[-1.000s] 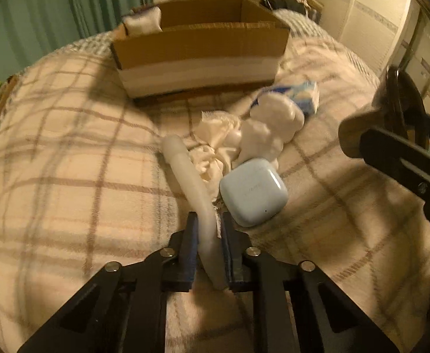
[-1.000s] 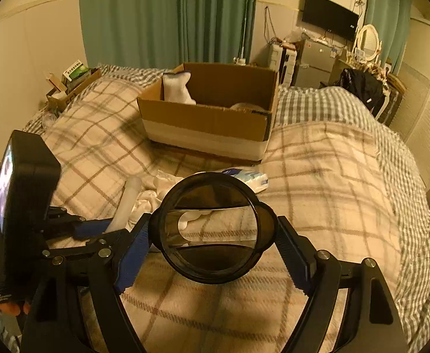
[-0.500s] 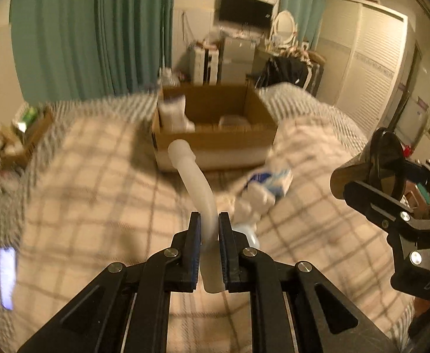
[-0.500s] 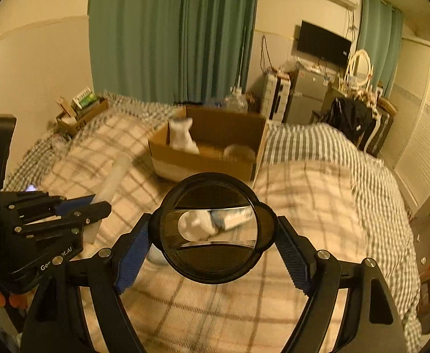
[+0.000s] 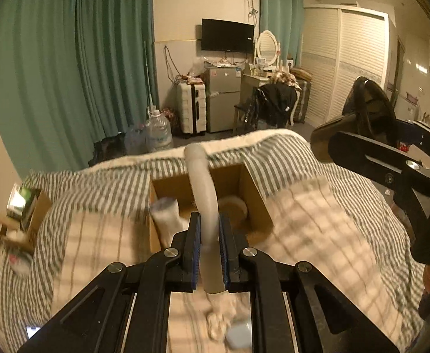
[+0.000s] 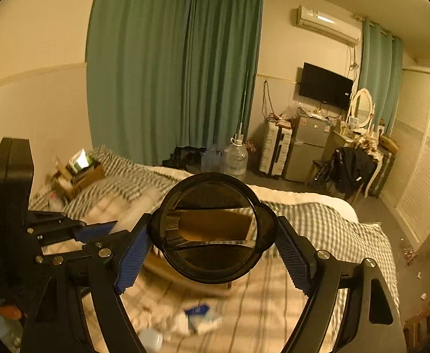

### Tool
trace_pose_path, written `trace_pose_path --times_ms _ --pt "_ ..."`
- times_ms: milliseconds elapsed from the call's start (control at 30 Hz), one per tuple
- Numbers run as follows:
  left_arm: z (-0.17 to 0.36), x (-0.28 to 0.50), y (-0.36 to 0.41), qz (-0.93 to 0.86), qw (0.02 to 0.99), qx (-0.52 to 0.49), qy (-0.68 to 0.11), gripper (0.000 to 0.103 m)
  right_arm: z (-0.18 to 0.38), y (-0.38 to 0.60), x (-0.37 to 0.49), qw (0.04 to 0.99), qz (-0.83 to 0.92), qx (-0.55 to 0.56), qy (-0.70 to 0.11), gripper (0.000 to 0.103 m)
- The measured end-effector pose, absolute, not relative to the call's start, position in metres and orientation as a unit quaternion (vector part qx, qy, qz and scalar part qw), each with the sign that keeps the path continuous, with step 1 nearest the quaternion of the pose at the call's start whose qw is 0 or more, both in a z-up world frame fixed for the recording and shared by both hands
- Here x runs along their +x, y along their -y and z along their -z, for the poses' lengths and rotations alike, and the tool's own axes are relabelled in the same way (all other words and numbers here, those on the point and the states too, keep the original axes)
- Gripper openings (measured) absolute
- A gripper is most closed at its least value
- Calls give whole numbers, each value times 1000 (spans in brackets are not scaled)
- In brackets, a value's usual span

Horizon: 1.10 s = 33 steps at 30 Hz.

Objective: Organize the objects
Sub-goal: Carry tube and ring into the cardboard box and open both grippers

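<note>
My left gripper [image 5: 209, 253] is shut on a curved white tube [image 5: 201, 188], held raised above the bed with its tip over the open cardboard box [image 5: 256, 203]. The box holds a white bottle-like item [image 5: 166, 217] and a round pale thing [image 5: 234, 206]. My right gripper [image 6: 215, 253] is shut on a round dark cup-like object [image 6: 212, 229], raised above the bed; it also shows at the right of the left wrist view [image 5: 367, 108]. A light blue case [image 5: 238, 335], a white crumpled cloth [image 5: 217, 320] and a blue-white pack [image 6: 198, 311] lie on the blanket below.
The bed has a plaid blanket [image 5: 317, 235] and striped cover. A small box of items [image 5: 23, 211] sits at its left edge. Beyond are green curtains, water jugs [image 5: 156, 132], a suitcase, a small fridge, a chair with dark clothes [image 5: 276, 103] and a wardrobe.
Both grippers have risen and tilted up. The left one lifted the white tube off the blanket and carried it over the box. The right still holds the dark cup.
</note>
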<state>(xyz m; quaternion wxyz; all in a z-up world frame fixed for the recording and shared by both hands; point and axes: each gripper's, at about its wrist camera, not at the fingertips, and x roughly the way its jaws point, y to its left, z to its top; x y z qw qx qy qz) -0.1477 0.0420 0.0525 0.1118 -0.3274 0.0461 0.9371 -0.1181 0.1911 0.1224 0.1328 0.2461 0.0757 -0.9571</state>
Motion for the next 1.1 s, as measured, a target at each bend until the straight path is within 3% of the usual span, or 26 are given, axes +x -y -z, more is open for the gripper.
trace_pose_path --times_ms 167,400,600,800,867,900,967,1100 --pt "-50 -209 -47 -935 98 -334 -64 11 -116 -187 -183 130 952 270 -70 80" --pt "21 -274 -39 -912 102 -394 -46 11 -36 -177 -264 132 930 338 -66 80" --pt "78 -302 -35 -893 103 -436 -41 12 25 -180 -301 136 913 382 -54 80" --pt "86 -303 -32 -895 106 -430 -45 15 33 -190 -300 156 917 366 -13 84" --pt "80 -299 -30 -897 103 -426 -46 25 24 -194 -294 160 922 353 -1 98" --pt "75 -296 -29 -899 101 -424 -43 31 16 -196 -291 159 925 347 2 98" --pt "61 -288 -26 -903 90 -418 -37 70 -2 -202 -281 151 931 332 3 98" --pt "25 -254 -16 -916 79 -392 -14 77 -43 -213 -248 133 940 315 -16 98"
